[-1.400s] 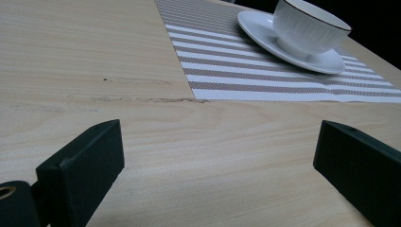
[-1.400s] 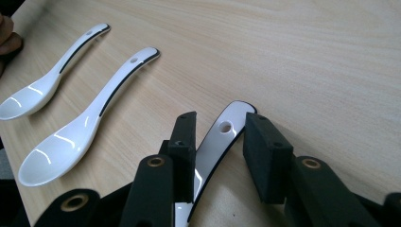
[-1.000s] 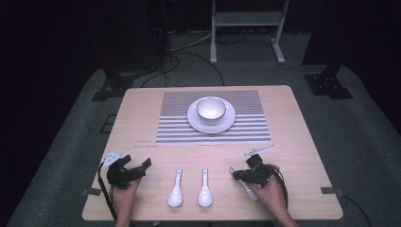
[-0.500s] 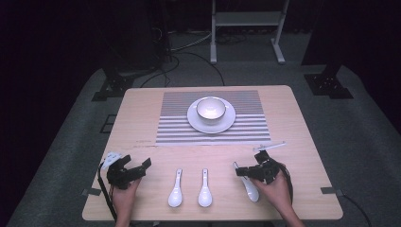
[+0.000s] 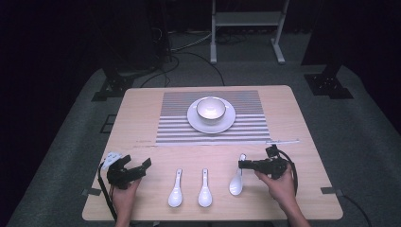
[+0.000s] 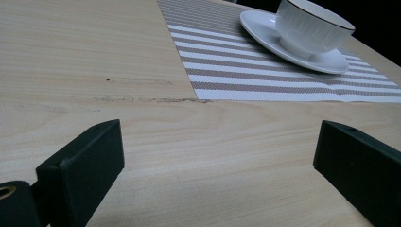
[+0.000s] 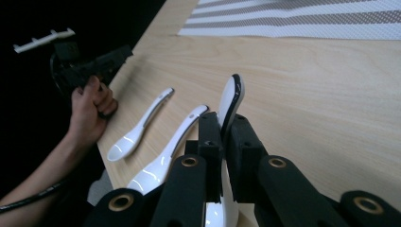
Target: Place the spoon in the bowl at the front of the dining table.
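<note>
spoon [image 7: 230, 111] clamped by its handle in right gripper [image 7: 222, 137], near table [image 5: 142, 113] front edge; left gripper [image 6: 217, 156] wide open, holding nothing, front-left corner.

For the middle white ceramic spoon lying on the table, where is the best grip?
Probably the narrow handle of the middle white ceramic spoon, taken from above with jaws across its width. It lies flat, handle pointing toward the striped placemat; the rounded bowl end looks wider and slippery.
</note>
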`<state>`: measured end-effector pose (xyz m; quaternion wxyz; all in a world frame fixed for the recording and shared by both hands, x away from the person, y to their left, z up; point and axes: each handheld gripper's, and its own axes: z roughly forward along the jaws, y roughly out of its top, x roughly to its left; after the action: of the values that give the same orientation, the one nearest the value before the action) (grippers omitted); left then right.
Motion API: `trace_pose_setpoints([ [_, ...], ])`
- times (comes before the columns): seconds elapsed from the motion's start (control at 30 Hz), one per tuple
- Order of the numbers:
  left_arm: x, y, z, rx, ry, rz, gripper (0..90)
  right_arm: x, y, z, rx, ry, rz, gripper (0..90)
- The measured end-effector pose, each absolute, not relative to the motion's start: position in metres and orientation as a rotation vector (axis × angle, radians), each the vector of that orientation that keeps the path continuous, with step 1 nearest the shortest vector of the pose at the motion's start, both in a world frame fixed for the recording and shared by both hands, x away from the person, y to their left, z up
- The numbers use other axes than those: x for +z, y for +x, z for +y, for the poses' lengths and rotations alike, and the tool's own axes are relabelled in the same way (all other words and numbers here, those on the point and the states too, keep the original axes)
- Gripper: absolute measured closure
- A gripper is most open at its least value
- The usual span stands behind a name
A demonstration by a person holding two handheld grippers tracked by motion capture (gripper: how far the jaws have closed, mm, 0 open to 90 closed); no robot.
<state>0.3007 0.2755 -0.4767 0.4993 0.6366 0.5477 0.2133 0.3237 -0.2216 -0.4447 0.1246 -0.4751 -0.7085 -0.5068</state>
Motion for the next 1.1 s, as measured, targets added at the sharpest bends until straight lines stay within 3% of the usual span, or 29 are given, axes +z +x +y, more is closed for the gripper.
trace_pose_setpoints([
  [1.1,-0.477,0.300,0.276,0.511,1.538,1.321,1.2,-0.425,0.378,-0.216,-1.579,-1.435,-1.923,84.7],
])
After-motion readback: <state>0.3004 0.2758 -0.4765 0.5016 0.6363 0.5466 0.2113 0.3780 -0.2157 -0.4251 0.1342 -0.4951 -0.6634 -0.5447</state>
